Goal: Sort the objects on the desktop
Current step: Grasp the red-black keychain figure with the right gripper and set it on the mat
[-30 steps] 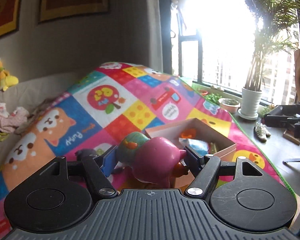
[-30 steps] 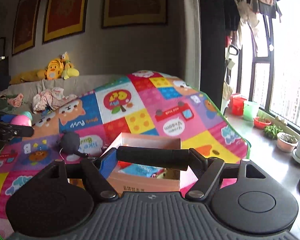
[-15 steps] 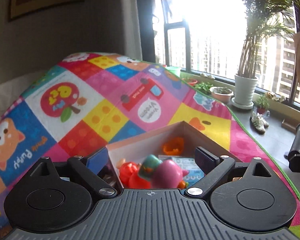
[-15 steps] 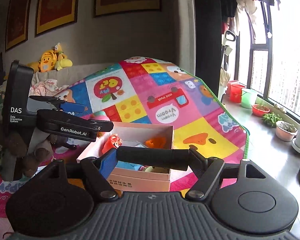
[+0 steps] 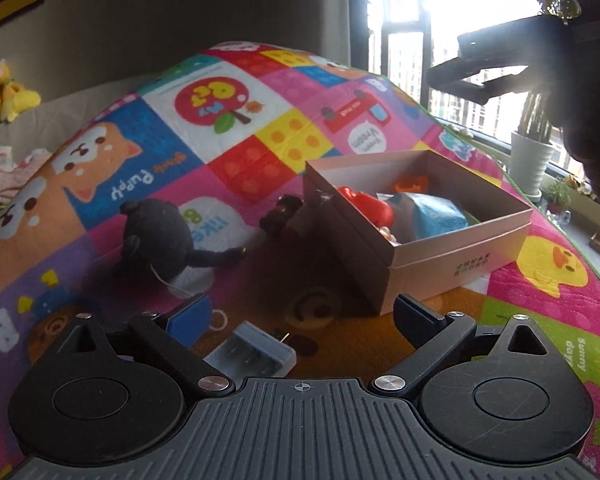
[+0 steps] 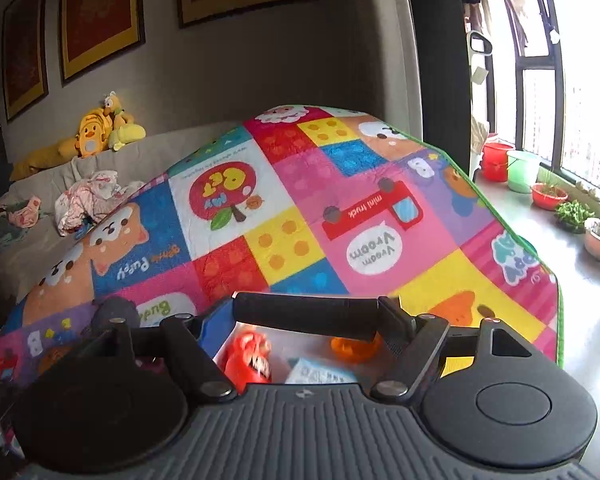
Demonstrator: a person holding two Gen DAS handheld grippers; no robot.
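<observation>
My left gripper (image 5: 302,316) hangs low over the colourful play mat (image 5: 236,152), just in front of the open cardboard box (image 5: 460,248). Its jaws are opening wide and press on nothing. A small clear plastic case (image 5: 256,354) lies on the mat between the fingers. My right gripper (image 6: 308,320) is above the box (image 6: 300,340), shut on a black cylinder (image 6: 306,314) held crosswise, and its jaws are just easing open. In the box lie a red toy (image 6: 248,356), an orange piece (image 6: 354,346) and a blue packet (image 5: 436,212).
A round black soft toy (image 5: 156,236) and a small dark brown toy (image 5: 286,210) lie on the mat left of the box. My right gripper's body (image 5: 484,68) looms at the upper right. Potted plants (image 6: 572,212) line the window sill; a sofa (image 6: 40,200) stands beyond the mat.
My left gripper let the pink and green toy go over the box, opened wide and sank to the mat in front of it. My right gripper carried the black cylinder over the box.
</observation>
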